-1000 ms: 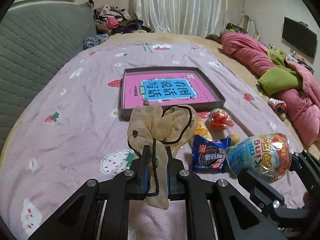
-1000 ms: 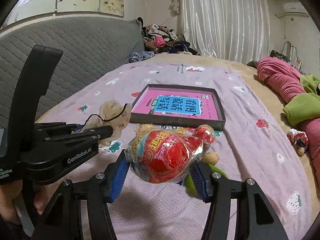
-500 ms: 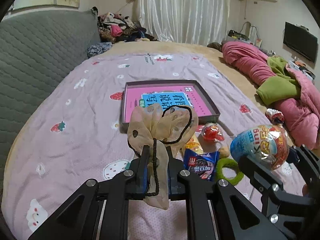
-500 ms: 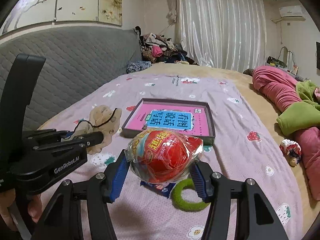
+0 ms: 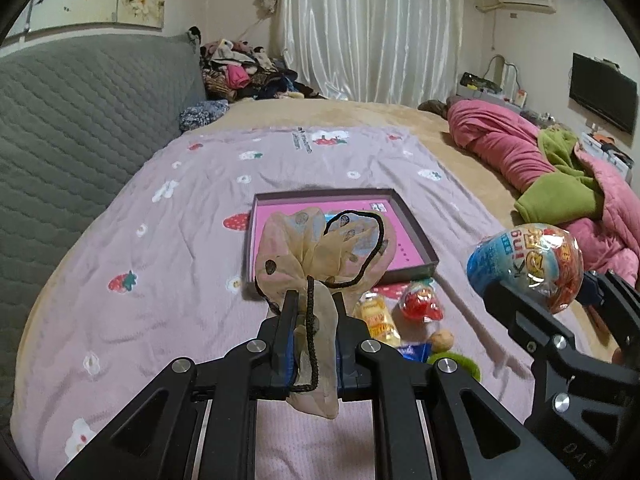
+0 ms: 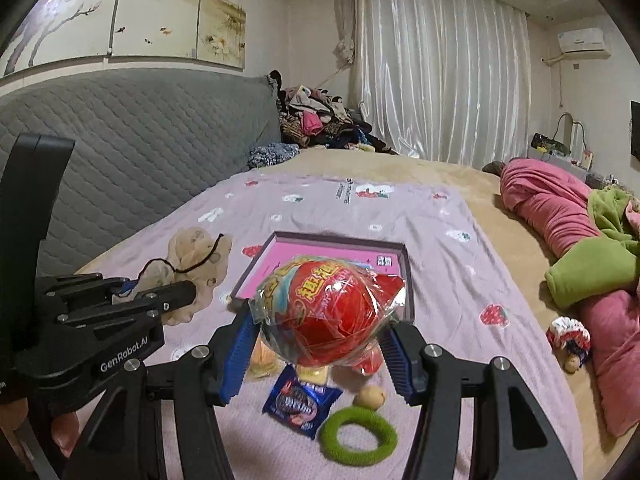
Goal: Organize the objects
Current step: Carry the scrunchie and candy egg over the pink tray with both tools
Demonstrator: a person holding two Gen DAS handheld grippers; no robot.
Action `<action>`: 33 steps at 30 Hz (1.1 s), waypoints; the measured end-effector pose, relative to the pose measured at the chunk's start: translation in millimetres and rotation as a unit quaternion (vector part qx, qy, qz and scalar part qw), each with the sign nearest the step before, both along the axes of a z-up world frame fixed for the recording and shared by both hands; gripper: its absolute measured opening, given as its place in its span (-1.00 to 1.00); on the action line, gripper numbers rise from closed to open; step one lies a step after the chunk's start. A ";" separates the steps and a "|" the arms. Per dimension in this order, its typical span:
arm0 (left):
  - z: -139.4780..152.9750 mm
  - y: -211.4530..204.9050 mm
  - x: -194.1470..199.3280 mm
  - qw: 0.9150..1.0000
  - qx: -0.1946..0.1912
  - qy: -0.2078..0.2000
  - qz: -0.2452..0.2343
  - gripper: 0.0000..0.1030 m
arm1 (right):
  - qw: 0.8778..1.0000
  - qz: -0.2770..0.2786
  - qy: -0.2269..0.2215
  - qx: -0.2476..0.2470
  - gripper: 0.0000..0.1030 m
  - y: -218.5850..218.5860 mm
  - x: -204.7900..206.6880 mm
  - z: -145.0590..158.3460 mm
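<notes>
My left gripper [image 5: 314,312] is shut on a beige dotted scrunchie [image 5: 320,252] with a black cord, held up above the bed. My right gripper [image 6: 322,320] is shut on a big red egg-shaped toy in clear wrap [image 6: 328,312]; the same toy [image 5: 526,266] shows blue and orange at the right of the left wrist view. Beyond both lies a shallow purple box [image 5: 422,240] with a pink book inside. Under the grippers on the bed lie a blue snack packet [image 6: 300,400], a green hair ring [image 6: 360,436], a small red toy egg [image 5: 420,304], a yellow packet [image 5: 378,320] and a small tan ball [image 6: 370,396].
The lilac strawberry sheet [image 5: 160,260] covers the bed. A grey quilted headboard [image 5: 72,120] runs along the left. Pink and green bedding [image 6: 592,248] is heaped at the right, with a small patterned pouch [image 6: 568,336] near it. Clothes are piled by the curtain [image 6: 320,120].
Both grippers have risen with their loads; the box and the small items on the bed now sit lower and farther off. The green ring came into view beneath.
</notes>
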State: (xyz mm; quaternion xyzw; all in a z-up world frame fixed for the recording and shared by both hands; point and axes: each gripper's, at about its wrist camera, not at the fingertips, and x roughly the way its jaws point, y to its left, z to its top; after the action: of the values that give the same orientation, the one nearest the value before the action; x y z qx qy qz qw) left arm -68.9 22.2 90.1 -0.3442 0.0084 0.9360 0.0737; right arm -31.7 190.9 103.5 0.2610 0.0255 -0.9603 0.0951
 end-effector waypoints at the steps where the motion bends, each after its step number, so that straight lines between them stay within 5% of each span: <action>1: 1.4 0.7 -2.0 1.000 -0.001 0.000 -0.002 -0.72 | 1.000 -0.001 0.002 0.000 0.13 1.3 -2.5 1.8; 33: 14.2 23.7 -124.6 1.000 -0.005 0.007 -0.005 -0.70 | 0.999 -0.012 0.025 -0.014 0.13 16.4 -122.6 25.3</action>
State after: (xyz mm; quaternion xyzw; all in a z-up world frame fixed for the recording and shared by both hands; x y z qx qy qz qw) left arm -193.5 45.9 104.3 -0.3379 0.0157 0.9379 0.0769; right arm -154.3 207.4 128.8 0.2354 0.0111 -0.9680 0.0865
